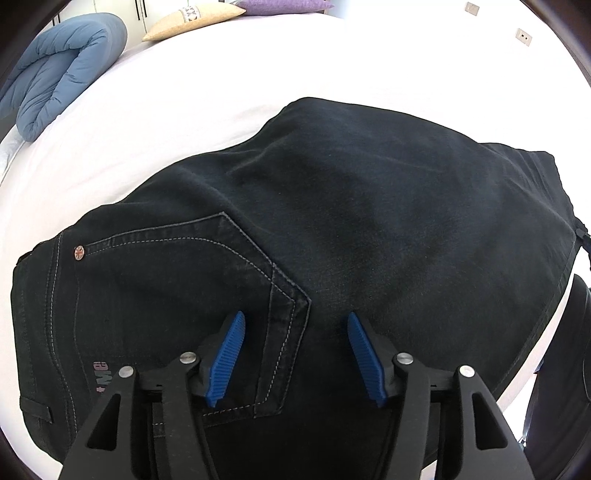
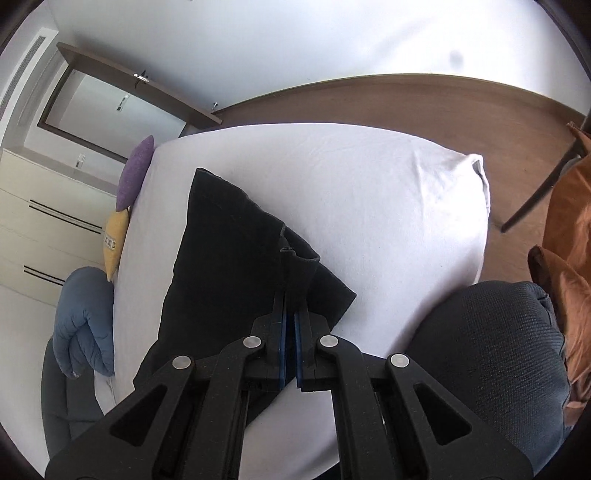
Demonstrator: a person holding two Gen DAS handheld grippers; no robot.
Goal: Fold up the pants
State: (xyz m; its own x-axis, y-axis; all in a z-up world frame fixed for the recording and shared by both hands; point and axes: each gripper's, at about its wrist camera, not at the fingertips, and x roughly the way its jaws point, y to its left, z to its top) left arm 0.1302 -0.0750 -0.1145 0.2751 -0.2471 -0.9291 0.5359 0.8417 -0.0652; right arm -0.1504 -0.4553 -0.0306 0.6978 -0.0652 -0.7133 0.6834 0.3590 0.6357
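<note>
Across the white bed (image 1: 184, 110) lie the black pants (image 1: 332, 221), spread with the back pocket (image 1: 207, 280) lower left in the left wrist view. Above it the left gripper (image 1: 295, 321) hangs with jaws apart, holding nothing. In the right wrist view the right gripper (image 2: 290, 321) is pinched tight on a raised hem of the pants. The fold looks barely begun: the cloth must yet be carried over and smoothed. A blue duvet (image 1: 62, 70) and cushions (image 1: 192, 20) sit upper left; a wooden floor (image 2: 443, 110) lies beyond.
</note>
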